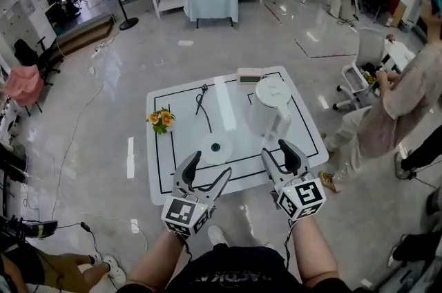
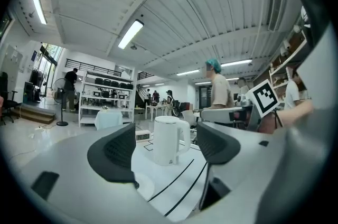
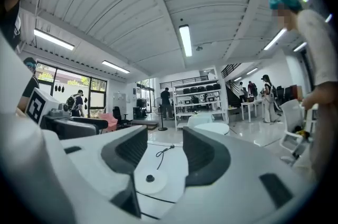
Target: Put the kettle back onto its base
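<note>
White is most of what I get here: a low white counter [image 1: 171, 150] ruled with black lines, and white things on it. At its left a small bunch of orange and yellow flowers [image 1: 161, 120] sits clear of the work, with a thin black cord [image 1: 202, 101] lying further in. My left gripper [image 1: 210, 167] hangs over the near edge with its jaws spread wide and nothing between them; the kettle only shows far off through the gap. Just beyond it lies the round white kettle base [image 1: 216, 148] with its dark centre stud, bare. Well to the right of that base stands the tall white smooth-walled electric kettle [image 1: 269, 107], upright on the counter, lid shut, handle turned toward me. My right gripper [image 1: 277, 150] is near it, jaws also apart and empty. I judge the kettle stiff and slick, with a body too broad for these jaws. It may be heavy; I can't tell whether it holds water. I'd take the handle high up, keep the kettle upright, and expect the light base to skid if nudged.
</note>
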### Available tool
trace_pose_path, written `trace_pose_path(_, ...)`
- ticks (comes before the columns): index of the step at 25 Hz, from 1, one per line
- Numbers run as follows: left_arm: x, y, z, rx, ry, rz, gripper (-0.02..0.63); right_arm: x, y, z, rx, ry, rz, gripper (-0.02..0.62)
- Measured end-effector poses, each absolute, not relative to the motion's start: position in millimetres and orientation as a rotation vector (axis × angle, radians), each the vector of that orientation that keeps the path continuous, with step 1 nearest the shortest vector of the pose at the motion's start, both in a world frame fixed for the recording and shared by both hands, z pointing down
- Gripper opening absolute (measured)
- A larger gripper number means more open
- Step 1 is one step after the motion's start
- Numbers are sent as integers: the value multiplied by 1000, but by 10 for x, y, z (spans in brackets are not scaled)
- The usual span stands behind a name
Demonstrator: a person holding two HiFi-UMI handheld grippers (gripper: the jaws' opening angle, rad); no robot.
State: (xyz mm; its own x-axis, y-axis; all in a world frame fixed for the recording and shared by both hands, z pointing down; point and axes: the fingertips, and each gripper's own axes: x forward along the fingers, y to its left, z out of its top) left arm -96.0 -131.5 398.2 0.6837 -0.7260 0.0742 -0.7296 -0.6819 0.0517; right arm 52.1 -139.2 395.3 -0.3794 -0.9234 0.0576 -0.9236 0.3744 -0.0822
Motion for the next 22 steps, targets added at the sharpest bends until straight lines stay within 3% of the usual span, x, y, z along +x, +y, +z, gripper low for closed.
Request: trace_pose_path(22, -1059, -1674, 4017, 2882, -1006, 29, 348, 526, -1659, 3946, 1946, -2428, 142, 192)
